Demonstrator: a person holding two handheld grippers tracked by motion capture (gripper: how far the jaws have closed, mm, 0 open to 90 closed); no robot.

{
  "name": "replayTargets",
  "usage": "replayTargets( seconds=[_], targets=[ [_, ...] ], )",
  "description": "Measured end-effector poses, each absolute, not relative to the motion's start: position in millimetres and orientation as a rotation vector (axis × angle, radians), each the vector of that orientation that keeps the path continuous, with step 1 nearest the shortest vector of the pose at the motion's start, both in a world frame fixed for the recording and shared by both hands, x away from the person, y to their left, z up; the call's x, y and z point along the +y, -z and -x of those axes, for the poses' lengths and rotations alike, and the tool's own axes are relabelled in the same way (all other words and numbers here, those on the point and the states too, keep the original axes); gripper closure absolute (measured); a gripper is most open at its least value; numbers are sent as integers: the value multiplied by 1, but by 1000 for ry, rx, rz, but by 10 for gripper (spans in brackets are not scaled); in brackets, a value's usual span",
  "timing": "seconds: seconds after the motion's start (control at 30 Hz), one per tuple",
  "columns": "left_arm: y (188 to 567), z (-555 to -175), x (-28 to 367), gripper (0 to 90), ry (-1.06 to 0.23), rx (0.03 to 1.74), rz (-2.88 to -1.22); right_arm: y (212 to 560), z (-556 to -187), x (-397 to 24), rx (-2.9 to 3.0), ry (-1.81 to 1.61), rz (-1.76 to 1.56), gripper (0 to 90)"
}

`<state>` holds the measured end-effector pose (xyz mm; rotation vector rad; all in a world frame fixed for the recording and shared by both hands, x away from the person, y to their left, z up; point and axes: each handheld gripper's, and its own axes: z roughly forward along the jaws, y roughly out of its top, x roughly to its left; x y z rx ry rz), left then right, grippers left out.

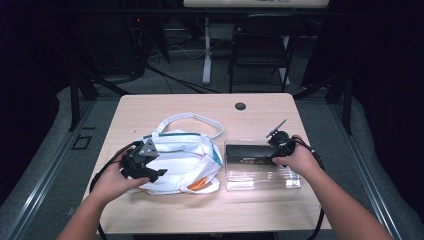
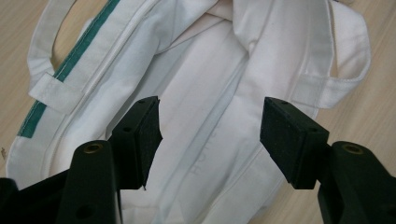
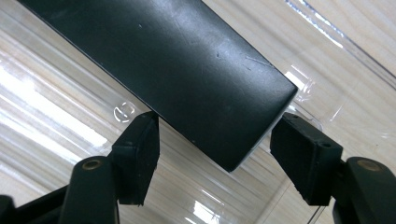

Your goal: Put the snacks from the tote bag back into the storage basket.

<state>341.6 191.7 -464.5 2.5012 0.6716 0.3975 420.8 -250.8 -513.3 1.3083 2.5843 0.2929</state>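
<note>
Light wooden counter (image 1: 165, 210) carrying 2 items. White cloth bag (image 1: 187, 160) with teal trim and looped handles lies flat at left of centre; clear plastic tray (image 1: 262, 177) sits just beside it at right, holding a long black box (image 1: 247, 154) along its far side. Left gripper (image 1: 159, 172) rests over the bag's near-left edge, jaws spread apart above the fabric. Right gripper (image 3: 215, 140) has jaws spread either side of the black box's end, not clamping it
</note>
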Motion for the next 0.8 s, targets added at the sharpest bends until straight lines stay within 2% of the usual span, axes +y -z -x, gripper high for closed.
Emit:
replayTargets(
  seconds=[0.53,0.57,0.6,0.63,0.67,0.8],
  targets=[
    [466,-338,191,381,-410,668,-2512,512,-429,-248,2569,-227,-1359,337],
    [467,-338,191,381,-407,674,-2508,519,-426,-247,2500,-348,-1418,338],
    [467,-339,192,381,-407,675,-2507,509,-430,-249,2606,-157,-1323,338],
    [467,-339,192,381,-407,677,-2507,523,-424,-245,2459,-414,-1448,337],
    [467,-339,193,381,-408,679,-2511,517,-427,-247,2530,-295,-1389,337],
    [468,-339,194,381,-408,687,-2503,517,-426,-247,2541,-290,-1395,338]
  ],
)
